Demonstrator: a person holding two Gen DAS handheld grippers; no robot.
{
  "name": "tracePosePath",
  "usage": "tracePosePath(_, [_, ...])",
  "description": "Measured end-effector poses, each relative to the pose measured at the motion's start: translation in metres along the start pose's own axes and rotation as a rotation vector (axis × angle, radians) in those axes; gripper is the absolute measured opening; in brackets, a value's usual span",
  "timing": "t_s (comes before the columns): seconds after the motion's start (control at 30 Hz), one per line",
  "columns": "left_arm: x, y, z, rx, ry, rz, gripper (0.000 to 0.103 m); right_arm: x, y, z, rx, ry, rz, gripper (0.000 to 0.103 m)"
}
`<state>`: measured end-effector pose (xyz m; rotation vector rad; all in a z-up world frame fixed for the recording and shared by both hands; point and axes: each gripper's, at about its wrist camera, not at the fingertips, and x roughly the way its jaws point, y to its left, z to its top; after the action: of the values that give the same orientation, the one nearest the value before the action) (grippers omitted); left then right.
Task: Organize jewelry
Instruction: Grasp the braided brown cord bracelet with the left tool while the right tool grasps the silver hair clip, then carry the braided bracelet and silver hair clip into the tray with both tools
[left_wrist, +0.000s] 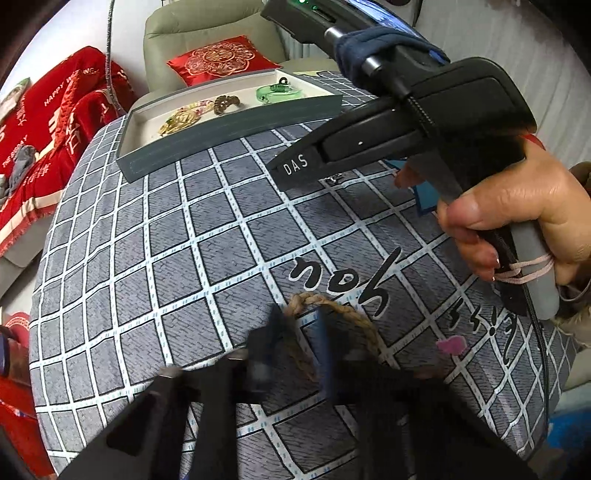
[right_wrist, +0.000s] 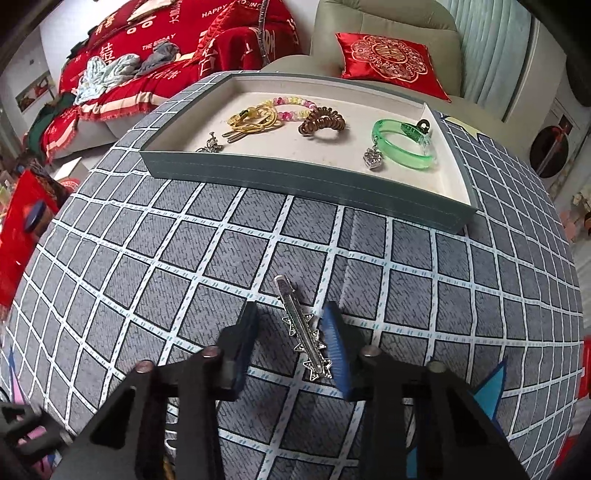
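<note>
One hair clip between right fingers

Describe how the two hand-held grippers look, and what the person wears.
Both are black. The right hand-held gripper has blue ribbed pads and bolt heads on its finger mounts. Seen from the left wrist, its body carries white "DAS" lettering, a grey handle tied with pink string, a black cable and dark blue cloth. The left hand-held gripper appears blurred. A brownish cuff shows.
</note>
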<state>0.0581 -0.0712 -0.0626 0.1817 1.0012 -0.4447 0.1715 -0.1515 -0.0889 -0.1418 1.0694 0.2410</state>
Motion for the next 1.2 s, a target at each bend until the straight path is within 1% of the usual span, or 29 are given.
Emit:
tracePosePath(0.03, [0.000, 0.002, 0.000, -0.009, -0.001, -0.016, 0.023, 0.000, 0.000, 0.000, 0.004, 0.002, -0.001, 0.022])
tracePosePath(0.17, [-0.001, 0.018, 0.002, -0.094, 0.005, -0.113, 0.023, -0.003, -0.001, -0.004, 0.017, -0.003, -0.011, 0.022])
tracePosePath(0.27, [0.002, 0.030, 0.003, -0.133, 0.007, -0.137, 0.023, -0.009, -0.008, -0.009, 0.054, -0.011, 0.006, 0.022])
tracePosePath(0.3, [0.002, 0.031, 0.002, -0.140, 0.006, -0.140, 0.023, -0.012, -0.012, -0.010, 0.068, -0.016, 0.011, 0.022])
tracePosePath(0.33, [0.001, 0.032, 0.002, -0.145, 0.005, -0.143, 0.023, -0.014, -0.014, -0.011, 0.077, -0.019, 0.014, 0.019])
tracePosePath(0.47, [-0.004, 0.040, 0.005, -0.165, -0.011, -0.161, 0.023, -0.025, -0.025, -0.012, 0.121, -0.038, 0.029, 0.019])
tracePosePath(0.9, [-0.017, 0.055, 0.017, -0.187, -0.061, -0.147, 0.023, -0.051, -0.037, -0.017, 0.178, -0.088, 0.062, 0.019])
tracePosePath(1.2, [-0.032, 0.072, 0.038, -0.200, -0.122, -0.140, 0.023, -0.071, -0.038, -0.011, 0.191, -0.126, 0.079, 0.019])
